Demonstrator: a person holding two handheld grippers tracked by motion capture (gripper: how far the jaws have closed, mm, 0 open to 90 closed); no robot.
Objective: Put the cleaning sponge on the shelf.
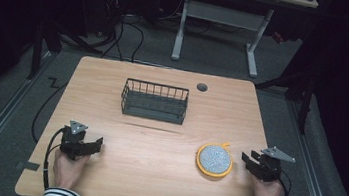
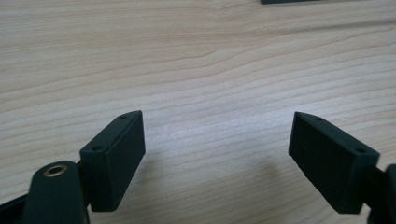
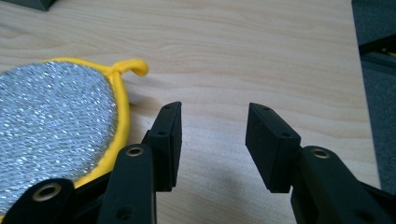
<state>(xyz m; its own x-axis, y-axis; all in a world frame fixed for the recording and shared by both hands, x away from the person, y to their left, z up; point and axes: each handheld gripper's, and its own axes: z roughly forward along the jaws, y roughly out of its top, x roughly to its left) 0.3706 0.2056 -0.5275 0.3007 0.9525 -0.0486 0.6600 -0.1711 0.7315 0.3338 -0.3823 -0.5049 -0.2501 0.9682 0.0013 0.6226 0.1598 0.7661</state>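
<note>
Right gripper point(image 1: 250, 162) sits nearest, fingers point(image 3: 168, 140) half-spread on nothing — the round scrub pad point(image 1: 214, 159) lies just off at its nine o'clock, flat on the surface point(image 1: 157, 141), left gripper point(image 1: 93, 147) spread wide, well apart.

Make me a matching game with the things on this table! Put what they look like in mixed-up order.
Things:
1. round pad
2. wire basket
3. left gripper
4. cable hole

Descriptions:
A. small dark circle in the wood at the far edge
B. silver with a yellow rim
C. jaws wide apart over bare wood
D. dark, in the table's middle

Pairs: 1-B, 2-D, 3-C, 4-A
</note>
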